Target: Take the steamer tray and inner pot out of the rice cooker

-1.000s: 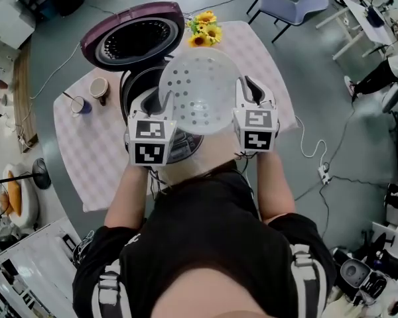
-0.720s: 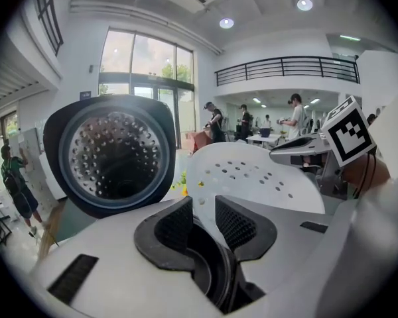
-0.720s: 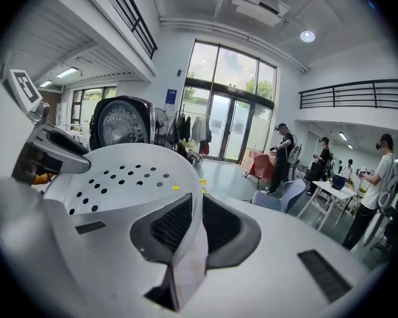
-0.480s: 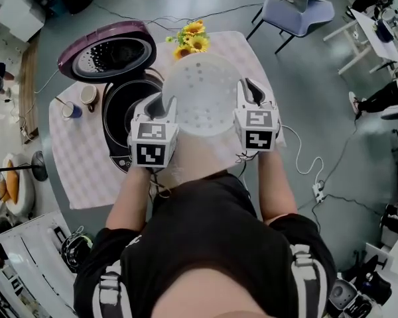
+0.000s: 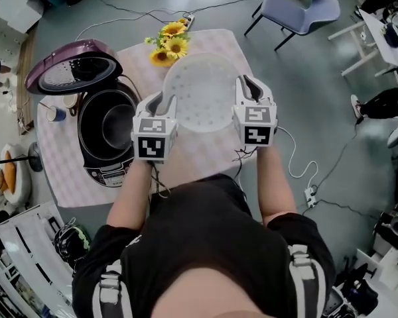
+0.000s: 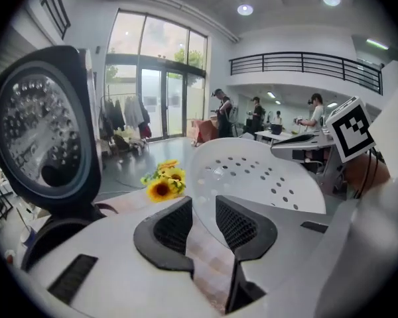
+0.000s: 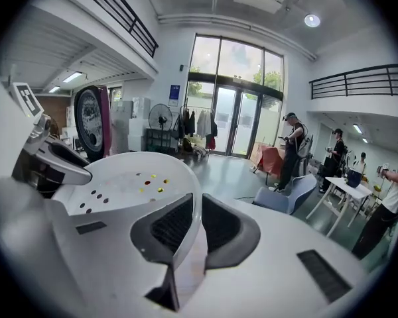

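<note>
The rice cooker (image 5: 101, 152) stands on the left part of the desk (image 5: 209, 152), which is covered with a checked cloth. Its purple lid (image 5: 69, 71) is swung up and open at the cooker's far side. The dark inner pot (image 5: 118, 126) sits inside the cooker's body.

The white, perforated steamer tray (image 5: 202, 93) is out of the cooker and just to its right. It is carried between the two grippers over the bare cloth.

The left gripper (image 6: 204, 217) holds the tray's rim on the side nearer the cooker. Its jaws are drawn in to a narrow gap, with the thin translucent edge clamped between the ribbed pads. The right gripper (image 7: 194, 225) holds the opposite rim, on the side away from the cooker. Its jaws are likewise nearly together and pinch the tray's edge. The marker cubes on both grippers face up toward the head camera.

A bunch of sunflowers (image 5: 167, 44) lies beyond and to the right of the cooker, at the desk's far edge just past the tray. A small blue cup (image 5: 55, 114) stands just to the cooker's left, below the raised lid. A grey-blue chair (image 5: 304, 12) stands on the floor well to the right of the cooker and beyond the desk.
</note>
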Available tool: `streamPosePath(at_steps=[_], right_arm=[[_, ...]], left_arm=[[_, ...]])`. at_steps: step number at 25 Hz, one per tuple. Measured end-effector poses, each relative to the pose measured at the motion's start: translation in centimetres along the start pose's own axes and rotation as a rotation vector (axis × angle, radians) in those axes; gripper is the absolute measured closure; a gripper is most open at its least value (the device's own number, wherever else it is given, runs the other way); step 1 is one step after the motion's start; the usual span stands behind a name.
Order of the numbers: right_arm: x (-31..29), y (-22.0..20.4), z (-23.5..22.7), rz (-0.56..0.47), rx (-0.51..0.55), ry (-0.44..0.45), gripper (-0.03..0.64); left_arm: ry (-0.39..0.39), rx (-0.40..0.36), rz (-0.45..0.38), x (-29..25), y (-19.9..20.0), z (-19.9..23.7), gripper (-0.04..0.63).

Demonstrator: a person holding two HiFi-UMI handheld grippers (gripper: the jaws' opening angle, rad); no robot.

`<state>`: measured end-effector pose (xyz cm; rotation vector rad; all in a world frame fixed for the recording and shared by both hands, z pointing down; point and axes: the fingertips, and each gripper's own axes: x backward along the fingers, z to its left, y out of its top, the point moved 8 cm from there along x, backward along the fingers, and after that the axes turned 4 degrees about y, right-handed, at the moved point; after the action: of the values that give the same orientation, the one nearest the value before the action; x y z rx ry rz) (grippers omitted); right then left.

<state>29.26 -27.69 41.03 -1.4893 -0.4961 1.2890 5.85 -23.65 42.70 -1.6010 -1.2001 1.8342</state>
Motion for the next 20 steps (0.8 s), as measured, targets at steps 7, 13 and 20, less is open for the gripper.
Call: streamPosePath(at_steps=[7, 13, 20], right_arm=[[-4.7, -4.1, -4.3, 0.072, -0.088, 0.037, 0.575], [-8.1, -6.4, -6.0, 0.125, -0.053, 0.03, 0.575], [-12.4, -9.2, -7.1, 0.164, -0.06, 0.043, 0.575]], left_arm=[[-0.011, 0.015, 0.062, -6.9, -1.0, -2.0, 0.489], [-0.019, 0.039, 0.088, -11.4, -2.1, -2.5, 0.489], [0.0, 0.035, 0.16, -16.5, -4.0, -2.3, 0.492]])
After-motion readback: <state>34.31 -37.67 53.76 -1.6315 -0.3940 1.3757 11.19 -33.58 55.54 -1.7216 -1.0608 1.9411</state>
